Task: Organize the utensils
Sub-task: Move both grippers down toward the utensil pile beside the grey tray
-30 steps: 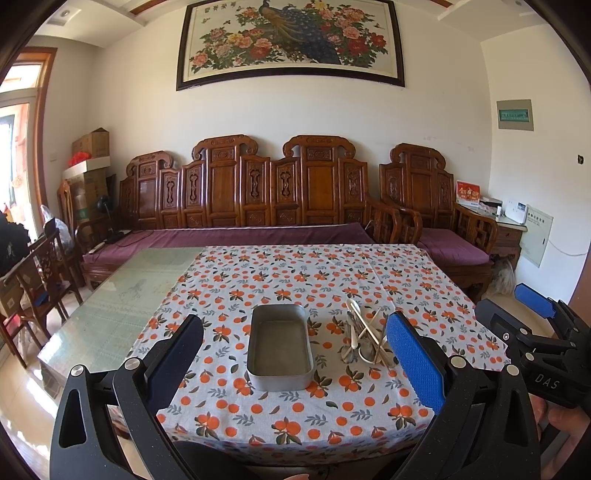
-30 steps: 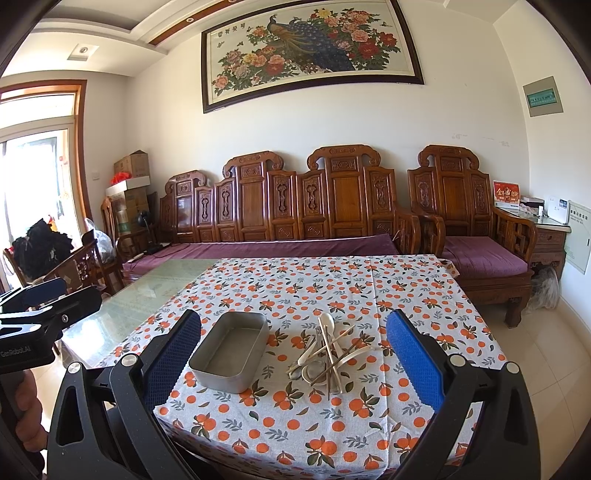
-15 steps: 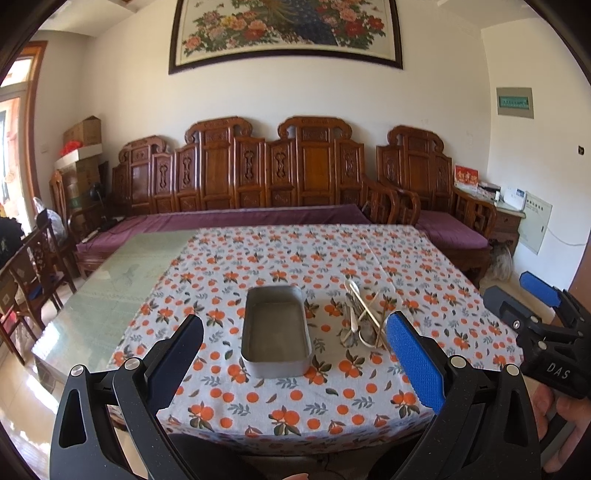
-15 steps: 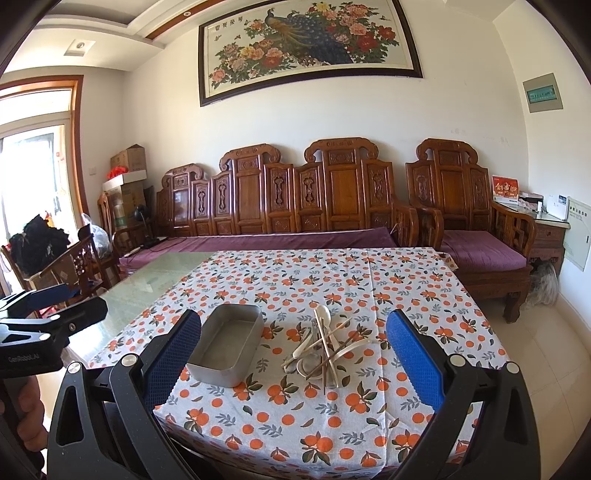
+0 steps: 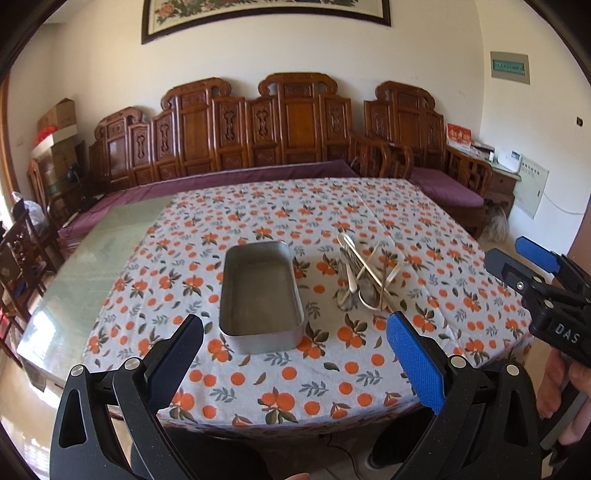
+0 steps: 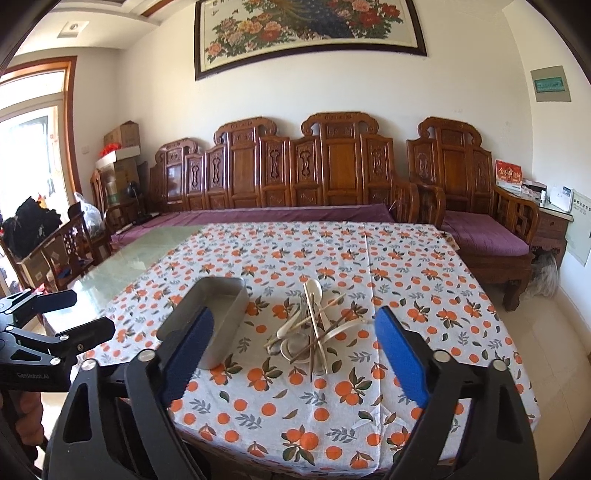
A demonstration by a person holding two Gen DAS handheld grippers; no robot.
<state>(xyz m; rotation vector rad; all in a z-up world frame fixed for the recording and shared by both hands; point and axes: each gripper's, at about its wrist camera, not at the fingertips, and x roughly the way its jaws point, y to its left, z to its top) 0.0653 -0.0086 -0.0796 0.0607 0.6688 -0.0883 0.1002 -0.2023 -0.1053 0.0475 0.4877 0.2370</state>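
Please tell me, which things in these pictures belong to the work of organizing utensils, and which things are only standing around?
Belong to the job:
pile of spoons and chopsticks
metal tray, nothing in it
left hand-held gripper, open
right hand-held gripper, open

Only around:
floral tablecloth
carved wooden bench
peacock painting
cardboard boxes

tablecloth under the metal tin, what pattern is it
White tablecloth printed with orange fruits and grey-green leaves; clearest in the left wrist view.
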